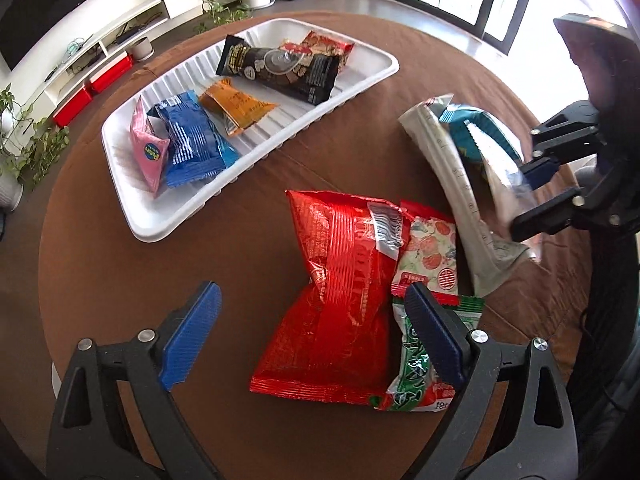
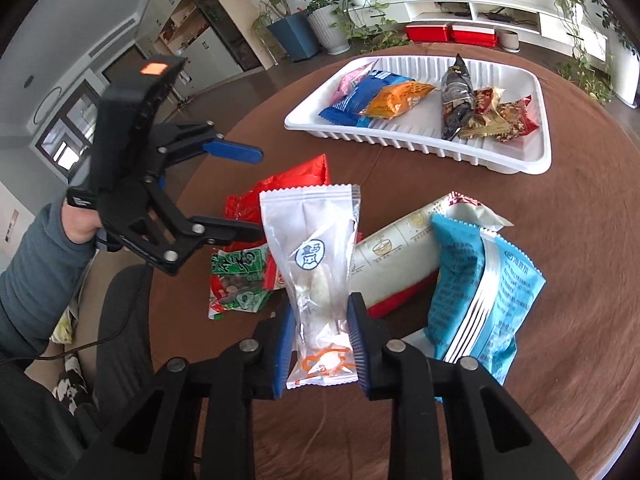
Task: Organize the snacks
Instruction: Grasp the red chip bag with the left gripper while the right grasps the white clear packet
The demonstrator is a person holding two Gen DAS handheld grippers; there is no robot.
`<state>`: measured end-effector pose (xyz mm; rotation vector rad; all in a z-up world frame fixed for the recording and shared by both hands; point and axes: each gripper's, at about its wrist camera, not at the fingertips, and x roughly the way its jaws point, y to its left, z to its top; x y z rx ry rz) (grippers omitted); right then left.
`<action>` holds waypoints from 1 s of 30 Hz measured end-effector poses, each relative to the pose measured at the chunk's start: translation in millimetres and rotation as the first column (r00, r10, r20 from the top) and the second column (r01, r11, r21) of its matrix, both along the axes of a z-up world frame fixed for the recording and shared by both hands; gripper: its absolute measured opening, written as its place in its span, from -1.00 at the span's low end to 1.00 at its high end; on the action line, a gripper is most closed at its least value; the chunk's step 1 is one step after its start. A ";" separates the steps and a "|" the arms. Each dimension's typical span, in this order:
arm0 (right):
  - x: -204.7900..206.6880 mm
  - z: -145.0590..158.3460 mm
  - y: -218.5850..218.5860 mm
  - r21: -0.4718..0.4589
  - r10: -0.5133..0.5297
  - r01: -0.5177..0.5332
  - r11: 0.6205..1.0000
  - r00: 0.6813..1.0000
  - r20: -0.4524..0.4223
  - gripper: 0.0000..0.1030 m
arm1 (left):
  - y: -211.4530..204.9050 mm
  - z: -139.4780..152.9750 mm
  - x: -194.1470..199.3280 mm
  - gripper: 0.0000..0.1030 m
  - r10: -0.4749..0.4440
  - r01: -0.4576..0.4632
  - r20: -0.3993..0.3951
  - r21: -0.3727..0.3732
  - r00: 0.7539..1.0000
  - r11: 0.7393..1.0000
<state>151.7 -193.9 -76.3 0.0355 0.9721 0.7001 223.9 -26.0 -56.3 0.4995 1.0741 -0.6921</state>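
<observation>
Now your right claw [image 2: 319, 354] was pinching a clear packet [image 2: 316, 280], and your left claw [image 1: 312, 340] was wide apart.

You held the clear packet up over the brown table [image 2: 560, 280], with the blue pads pressed on both of its sides. Your left claw hung over the big red bag [image 1: 340, 300] and held nothing. A green packet [image 1: 420, 368] lay just beside the red bag, partly behind one blue pad [image 1: 434, 340]. A light blue bag [image 2: 480, 292] lay on a long white packet [image 2: 400, 264] near your right claw. The white tray [image 1: 132, 220] sat farther back on the table. It held a pink packet [image 1: 150, 152], a blue packet [image 1: 192, 144], an orange packet [image 1: 236, 108], a black bag [image 1: 280, 68] and small red packets [image 1: 332, 46].
</observation>
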 end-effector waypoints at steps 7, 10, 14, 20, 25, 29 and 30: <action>-5.6 -2.5 2.5 0.023 -0.027 0.027 0.999 1.000 -0.009 -0.45 | -11.5 -11.8 5.8 0.45 -0.011 0.012 -0.022 0.065 1.000 0.998; -6.2 -3.4 -1.6 0.041 -0.047 0.047 0.998 0.999 -0.014 -0.45 | -13.9 -15.0 10.7 0.27 -0.002 0.005 -0.036 0.066 0.999 0.998; -8.2 -5.8 -4.8 0.054 -0.058 0.060 0.997 0.998 -0.027 -0.45 | -17.7 -18.9 12.1 0.00 -0.010 0.013 -0.047 0.078 0.999 0.997; -8.7 -8.6 -6.1 0.066 -0.076 0.078 0.995 0.996 -0.036 -0.45 | -20.1 -20.7 12.3 -0.01 -0.009 0.014 -0.057 0.092 0.998 0.996; -8.7 -8.6 -6.4 0.067 -0.077 0.079 0.995 0.996 -0.036 -0.45 | -16.9 -19.0 10.8 -0.18 0.013 -0.008 -0.065 0.066 0.998 0.998; -9.5 -8.8 -6.4 0.076 -0.085 0.088 0.993 0.996 -0.036 -0.46 | -11.6 -12.6 5.5 -0.39 0.021 -0.018 -0.047 0.047 0.999 0.999; -9.7 -9.2 -6.3 0.078 -0.087 0.089 0.993 0.996 -0.037 -0.46 | -11.7 -11.4 3.9 -0.41 0.022 -0.021 -0.042 0.045 0.999 0.999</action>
